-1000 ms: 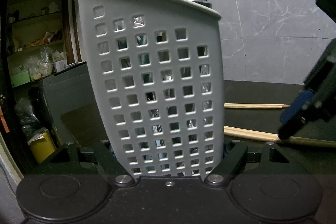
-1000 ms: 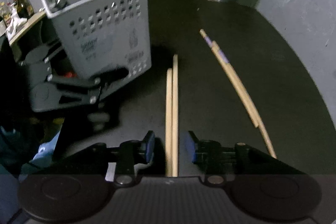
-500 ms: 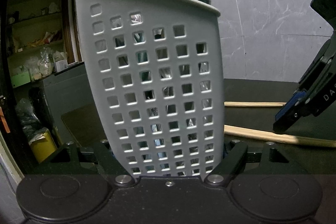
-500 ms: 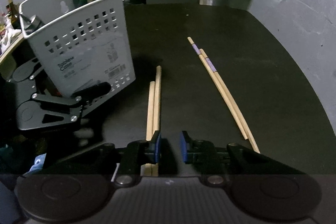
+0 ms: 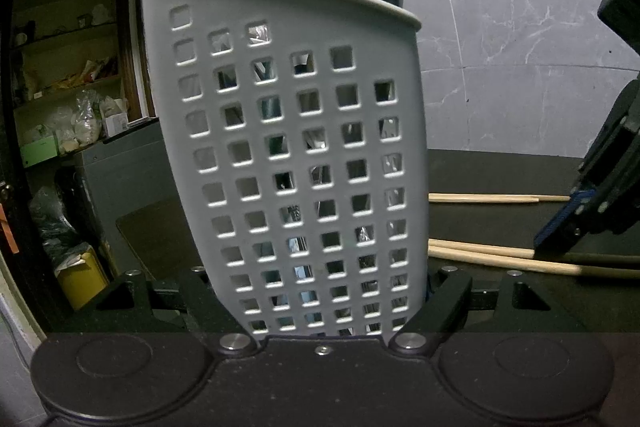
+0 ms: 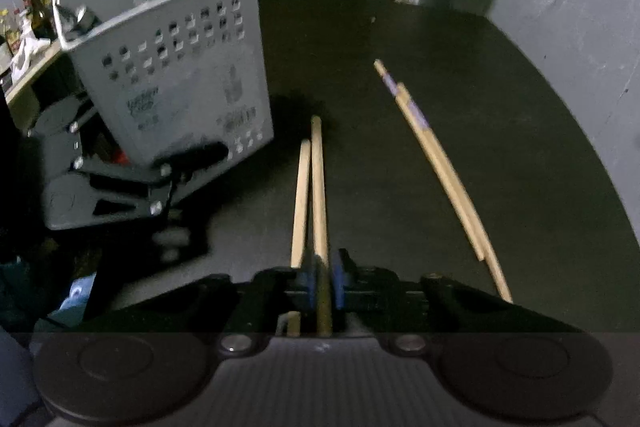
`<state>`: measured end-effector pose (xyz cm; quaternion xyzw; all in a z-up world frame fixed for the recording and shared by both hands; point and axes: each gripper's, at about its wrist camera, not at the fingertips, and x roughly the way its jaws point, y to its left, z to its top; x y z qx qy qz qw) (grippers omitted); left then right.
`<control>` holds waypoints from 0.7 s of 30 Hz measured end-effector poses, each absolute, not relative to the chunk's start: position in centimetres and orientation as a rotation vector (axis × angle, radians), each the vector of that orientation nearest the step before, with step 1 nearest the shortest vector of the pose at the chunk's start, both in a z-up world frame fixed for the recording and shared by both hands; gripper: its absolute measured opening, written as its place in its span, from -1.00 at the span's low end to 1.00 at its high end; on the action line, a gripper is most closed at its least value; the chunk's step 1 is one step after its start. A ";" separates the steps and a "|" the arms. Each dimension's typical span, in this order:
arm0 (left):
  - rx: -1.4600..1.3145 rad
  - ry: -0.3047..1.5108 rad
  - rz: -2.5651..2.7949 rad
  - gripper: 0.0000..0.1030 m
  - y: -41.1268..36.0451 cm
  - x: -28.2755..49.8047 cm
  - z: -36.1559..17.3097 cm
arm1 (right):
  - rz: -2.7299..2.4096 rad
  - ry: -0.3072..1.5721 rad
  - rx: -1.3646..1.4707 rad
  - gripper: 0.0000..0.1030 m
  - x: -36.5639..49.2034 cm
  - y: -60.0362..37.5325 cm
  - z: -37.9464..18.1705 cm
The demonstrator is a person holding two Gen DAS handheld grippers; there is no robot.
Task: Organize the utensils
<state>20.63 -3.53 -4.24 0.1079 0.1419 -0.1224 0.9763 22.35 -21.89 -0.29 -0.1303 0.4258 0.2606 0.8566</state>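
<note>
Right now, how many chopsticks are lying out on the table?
4: two side by side by the right gripper, one between its fingers, its neighbour outside; two purple-banded farther right.

Matt plastic basket (image 5: pixel 304 147), bare-wood chopsticks (image 6: pixel 318 187)

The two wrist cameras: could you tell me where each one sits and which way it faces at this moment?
Left wrist: sits on the left gripper, facing level at the white perforated basket between its fingers; a marble wall lies behind, and the right gripper shows at the right edge.
Right wrist: sits on the right gripper, looking down and forward along the dark table; its blue pads close on one chopstick of the near pair.
Shared: basket, both chopstick pairs, table, left gripper.
</note>
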 end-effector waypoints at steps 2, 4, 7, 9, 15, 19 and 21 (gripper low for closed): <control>0.217 0.286 -0.247 0.56 -3.5 20.6 -4.2 | 0.550 0.888 -0.290 -0.86 22.0 -22.0 -0.3; 0.217 0.286 -0.247 0.56 -3.5 20.6 -4.2 | 0.553 0.895 -0.289 -0.87 21.6 -22.2 -0.2; 0.216 0.286 -0.245 0.56 -3.6 20.6 -4.3 | 0.548 0.902 -0.303 -0.87 20.9 -22.5 -0.2; 0.216 0.285 -0.245 0.56 -3.5 20.6 -4.3 | 0.548 0.909 -0.297 -0.87 20.5 -22.8 -0.1; 0.218 0.286 -0.244 0.56 -3.5 20.6 -4.2 | 0.571 0.908 -0.282 -0.73 20.8 -23.0 0.0; 0.217 0.285 -0.244 0.56 -3.5 20.5 -4.2 | 0.582 0.859 -0.269 0.25 21.0 -23.0 1.1; 0.218 0.286 -0.245 0.56 -3.6 20.5 -4.1 | 0.605 0.844 -0.261 0.36 21.4 -22.5 1.6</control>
